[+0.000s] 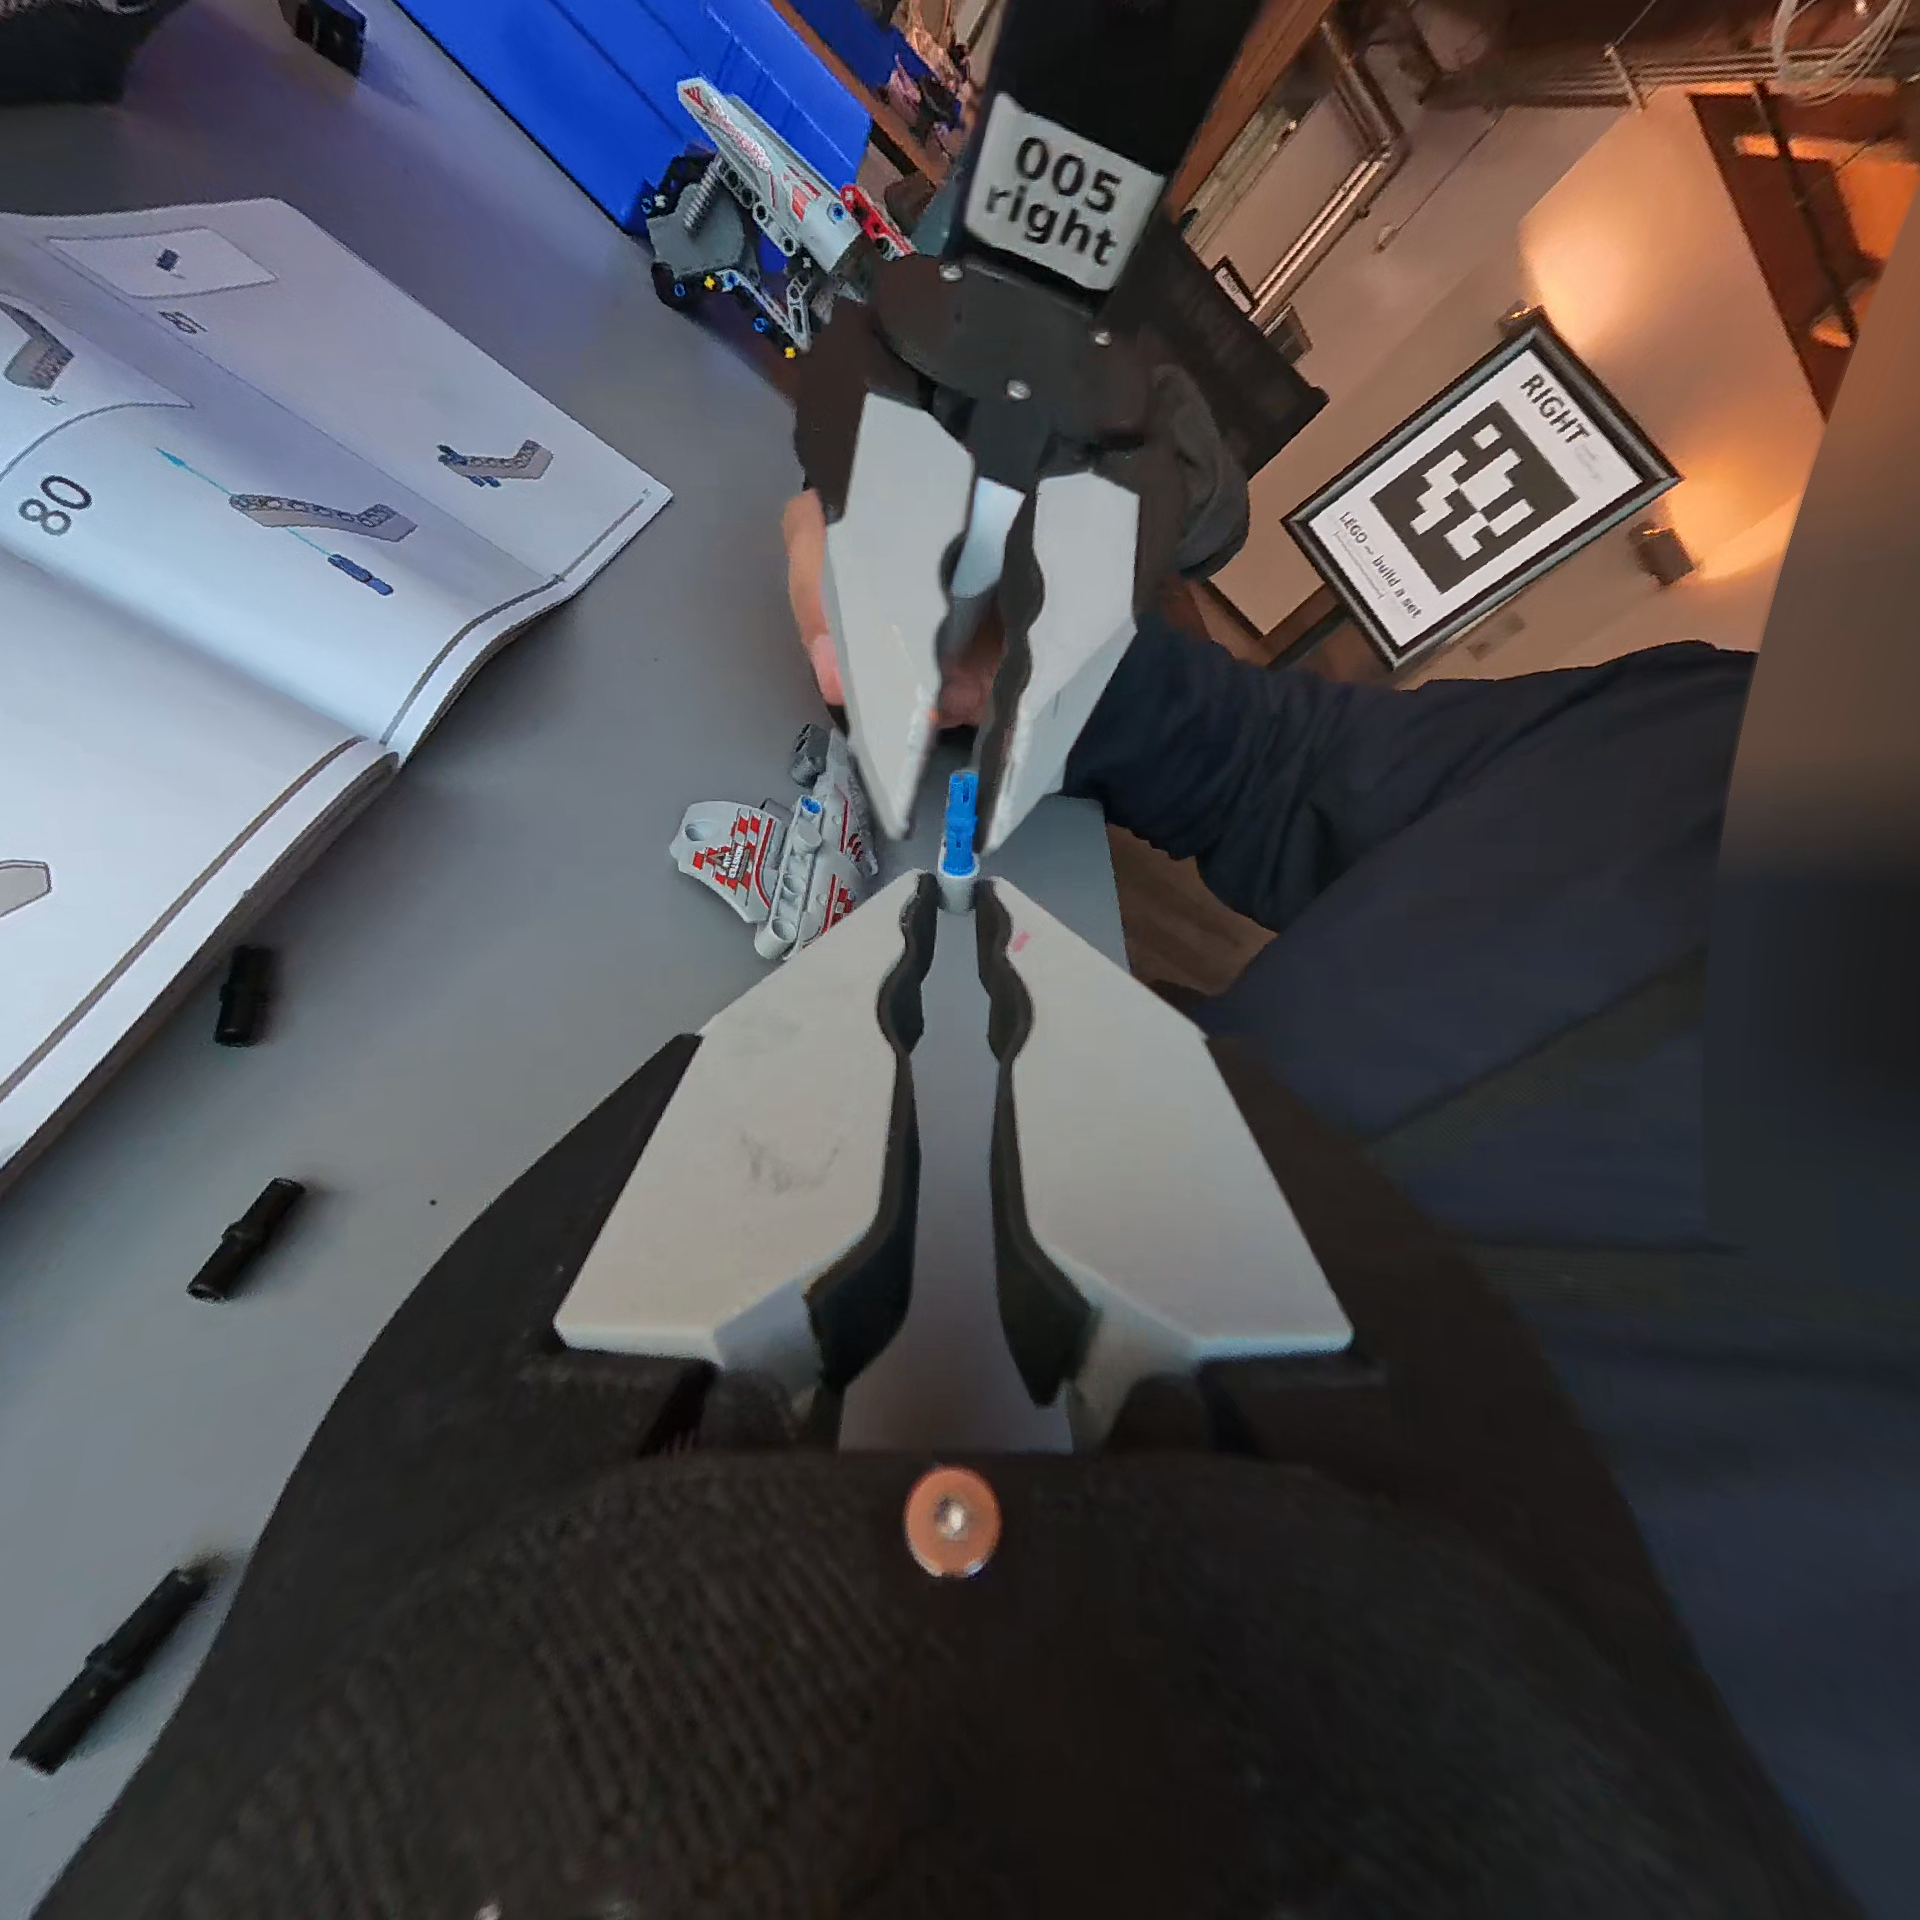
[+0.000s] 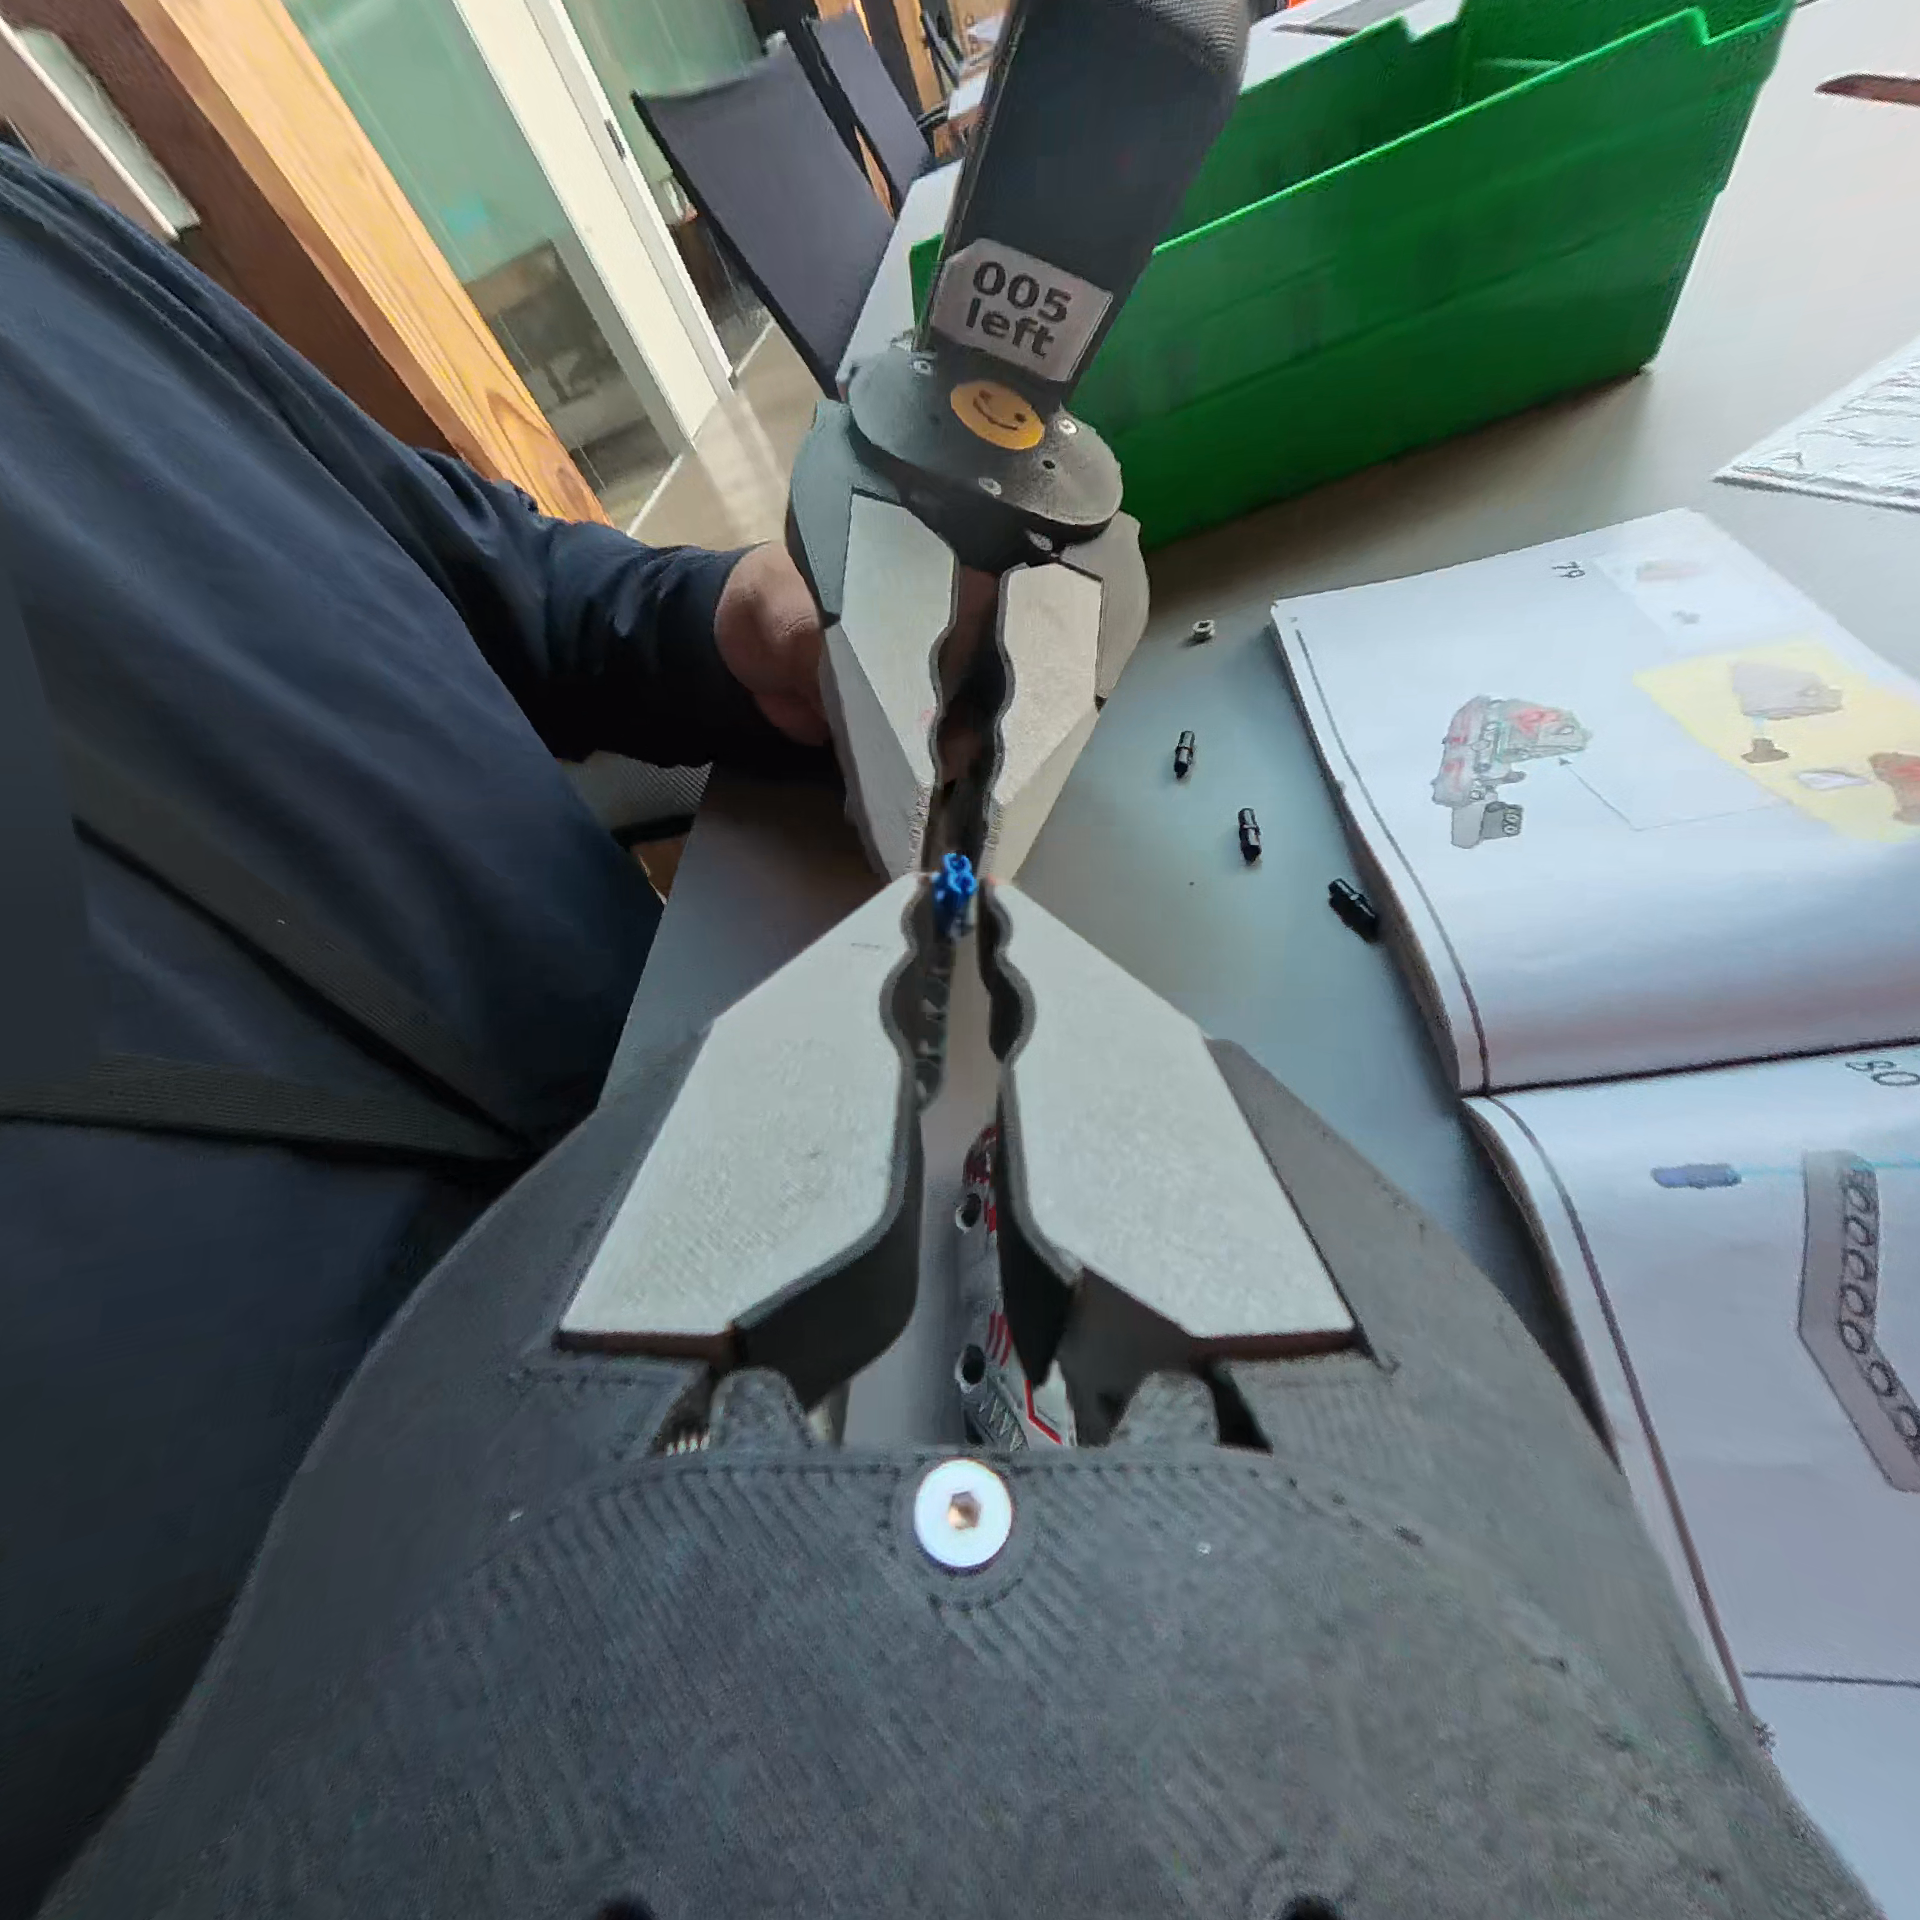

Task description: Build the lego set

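Both cameras sit just behind their own tongs and look forward along the fingers, low over the grey desk (image 1: pixel 499 1039). The two views face each other head-on, tip to tip. The left wrist view looks over the left tongs (image 1: pixel 948 891) at the right tongs (image 1: pixel 940 826), very near. The right wrist view looks the opposite way, over the right tongs (image 2: pixel 951 896) at the left tongs (image 2: pixel 956 847). Both share the blue pin (image 1: pixel 958 821) (image 2: pixel 953 891) between the tips, and beside it the open instruction booklet (image 1: pixel 260 582) (image 2: pixel 1621 810) and the loose black pins (image 1: pixel 244 994) (image 2: pixel 1250 834).
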Available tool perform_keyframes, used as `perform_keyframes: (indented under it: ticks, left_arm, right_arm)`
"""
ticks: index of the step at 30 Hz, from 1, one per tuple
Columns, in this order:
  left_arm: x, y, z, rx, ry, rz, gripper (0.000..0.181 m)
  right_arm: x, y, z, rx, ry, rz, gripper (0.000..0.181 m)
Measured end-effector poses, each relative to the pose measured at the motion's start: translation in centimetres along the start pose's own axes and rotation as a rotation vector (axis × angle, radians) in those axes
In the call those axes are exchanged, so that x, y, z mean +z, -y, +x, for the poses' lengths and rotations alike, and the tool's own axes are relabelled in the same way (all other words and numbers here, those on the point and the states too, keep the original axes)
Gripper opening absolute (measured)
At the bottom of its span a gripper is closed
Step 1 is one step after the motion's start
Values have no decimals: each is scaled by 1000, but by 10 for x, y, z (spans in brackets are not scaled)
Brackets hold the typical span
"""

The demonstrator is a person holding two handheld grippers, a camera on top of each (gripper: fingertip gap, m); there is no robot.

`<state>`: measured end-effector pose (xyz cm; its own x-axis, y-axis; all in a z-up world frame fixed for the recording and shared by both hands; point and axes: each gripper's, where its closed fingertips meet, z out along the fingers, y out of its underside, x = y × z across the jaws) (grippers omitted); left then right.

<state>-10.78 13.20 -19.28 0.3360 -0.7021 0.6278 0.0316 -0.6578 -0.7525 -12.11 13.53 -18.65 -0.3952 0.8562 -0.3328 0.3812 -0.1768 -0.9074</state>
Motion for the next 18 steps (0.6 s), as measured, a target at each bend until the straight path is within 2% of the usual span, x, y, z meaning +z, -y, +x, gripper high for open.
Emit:
perform_keyframes:
  ticks: [7,10,13,18]
  left_arm:
    - [1,-1,-5,51,61,-10,5]
    - [6,-2,1,44,19,-18,12]
    - [6,-4,-2,20,17,-16,5]
    - [2,12,2,-7,-20,97,5]
  right_arm:
    - [1,-3,1,4,-15,-13,1]
    - [4,-5,-4,10,11,-21,1]
    - [4,-5,-2,24,2,-22,1]
    - [-1,12,1,49,-26,90,0]
